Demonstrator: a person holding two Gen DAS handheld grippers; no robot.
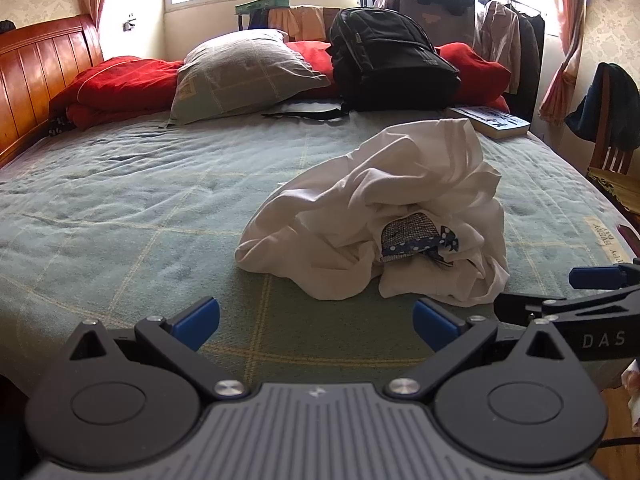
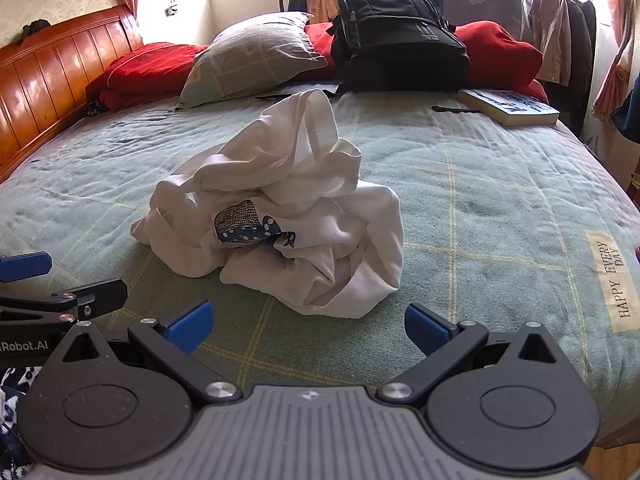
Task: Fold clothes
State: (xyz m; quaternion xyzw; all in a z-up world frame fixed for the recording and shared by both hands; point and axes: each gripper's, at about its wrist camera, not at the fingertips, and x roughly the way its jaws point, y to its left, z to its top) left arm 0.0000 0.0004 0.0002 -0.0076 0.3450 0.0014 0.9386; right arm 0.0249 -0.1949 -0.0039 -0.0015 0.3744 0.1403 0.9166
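Note:
A crumpled white garment (image 1: 384, 208) (image 2: 288, 216) with a small checked and blue dotted patch lies in a heap on the green checked bedspread (image 1: 140, 208) (image 2: 500, 208). My left gripper (image 1: 316, 324) hovers above the near edge of the bed, open, with nothing between its blue pads; the heap lies ahead and to its right. My right gripper (image 2: 306, 326) is also open and holds nothing, just short of the heap's near edge. Each gripper shows at the side of the other's view, the right gripper (image 1: 580, 292) at right and the left gripper (image 2: 48, 280) at left.
At the far side lie a grey pillow (image 1: 244, 72), red bedding (image 1: 120, 88), a black backpack (image 1: 392, 60) and a book (image 2: 508, 106). A wooden headboard (image 1: 36, 76) bounds the left. Clothes hang on a rack (image 1: 504, 36); a chair (image 1: 612, 128) stands at right.

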